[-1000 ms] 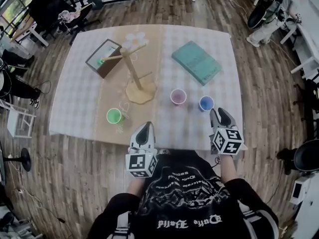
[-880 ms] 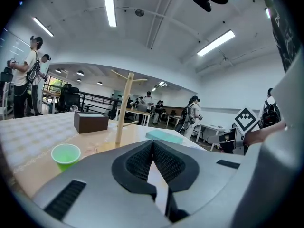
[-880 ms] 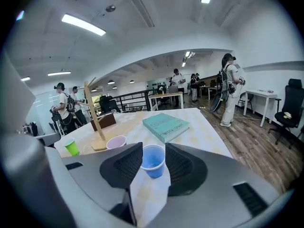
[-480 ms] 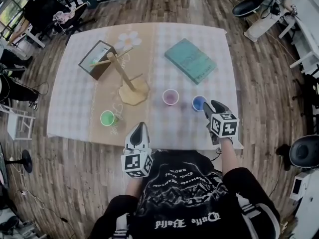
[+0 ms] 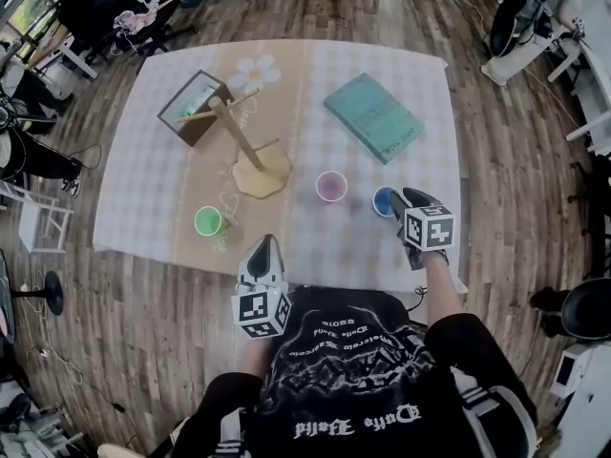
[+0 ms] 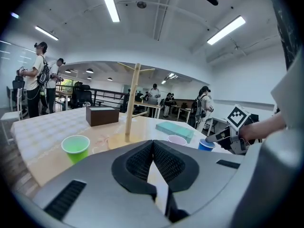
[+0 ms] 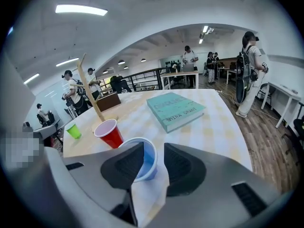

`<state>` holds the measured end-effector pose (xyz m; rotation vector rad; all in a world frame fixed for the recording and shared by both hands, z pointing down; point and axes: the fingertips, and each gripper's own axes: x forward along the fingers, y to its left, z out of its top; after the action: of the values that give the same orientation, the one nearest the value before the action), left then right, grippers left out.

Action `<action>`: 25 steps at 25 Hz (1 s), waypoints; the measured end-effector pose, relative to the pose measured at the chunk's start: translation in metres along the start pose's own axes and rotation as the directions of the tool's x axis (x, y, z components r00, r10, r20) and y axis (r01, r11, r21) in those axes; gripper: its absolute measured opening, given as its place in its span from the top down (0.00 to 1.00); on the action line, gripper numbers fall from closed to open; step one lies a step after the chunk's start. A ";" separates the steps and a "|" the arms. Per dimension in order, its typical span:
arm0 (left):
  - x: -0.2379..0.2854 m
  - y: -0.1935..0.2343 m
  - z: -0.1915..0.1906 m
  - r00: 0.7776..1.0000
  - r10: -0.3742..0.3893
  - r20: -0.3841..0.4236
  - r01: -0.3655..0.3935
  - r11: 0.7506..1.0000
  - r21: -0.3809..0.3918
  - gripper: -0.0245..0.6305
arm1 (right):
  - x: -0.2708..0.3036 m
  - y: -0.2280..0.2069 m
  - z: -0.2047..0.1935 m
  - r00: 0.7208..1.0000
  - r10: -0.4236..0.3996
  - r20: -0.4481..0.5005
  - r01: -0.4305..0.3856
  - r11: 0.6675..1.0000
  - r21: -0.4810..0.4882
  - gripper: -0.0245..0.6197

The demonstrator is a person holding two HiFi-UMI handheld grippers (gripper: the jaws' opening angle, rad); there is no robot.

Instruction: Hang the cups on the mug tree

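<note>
A wooden mug tree (image 5: 250,149) stands on the tan runner at mid-table with bare pegs. Three cups stand upright on the table: green (image 5: 208,221), pink (image 5: 331,186) and blue (image 5: 384,201). My right gripper (image 5: 405,199) is at the blue cup (image 7: 144,156). Its jaws are closing, one finger over the cup's mouth and the other outside, with the wall between them and a gap still showing. My left gripper (image 5: 266,248) hovers at the table's near edge, shut and empty, right of the green cup (image 6: 76,147).
A teal book (image 5: 374,118) lies at the back right and a brown box (image 5: 194,109) at the back left beside the tree. The table's near edge (image 5: 315,280) runs under both grippers. People and chairs stand around the room.
My right gripper has moved forward from near the table's edge up to the blue cup, its jaws now around the cup's wall. The left gripper has barely moved.
</note>
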<state>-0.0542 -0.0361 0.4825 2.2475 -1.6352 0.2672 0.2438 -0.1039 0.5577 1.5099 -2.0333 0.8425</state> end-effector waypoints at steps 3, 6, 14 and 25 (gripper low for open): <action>0.001 0.003 -0.003 1.000 0.016 -0.007 -0.016 1.000 0.005 0.93 | 0.005 0.000 -0.003 1.000 0.020 -0.022 -0.020 1.000 -0.002 0.77; 0.000 0.006 -0.006 0.999 0.034 -0.014 -0.034 0.999 0.005 0.93 | 0.008 -0.001 -0.006 0.999 0.004 -0.039 -0.005 1.000 -0.024 0.88; 0.002 0.015 -0.011 0.998 0.058 -0.020 -0.058 0.998 -0.020 0.93 | 0.011 0.003 0.000 0.999 -0.008 -0.048 0.005 0.998 -0.061 0.90; 0.006 0.016 -0.006 0.997 0.075 -0.021 -0.076 0.997 -0.022 0.93 | 0.001 0.004 0.035 0.999 -0.034 0.025 0.036 0.992 -0.121 0.91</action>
<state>-0.0669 -0.0434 0.4931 2.1625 -1.7067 0.2885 0.2393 -0.1285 0.5332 1.4902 -2.0298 0.6783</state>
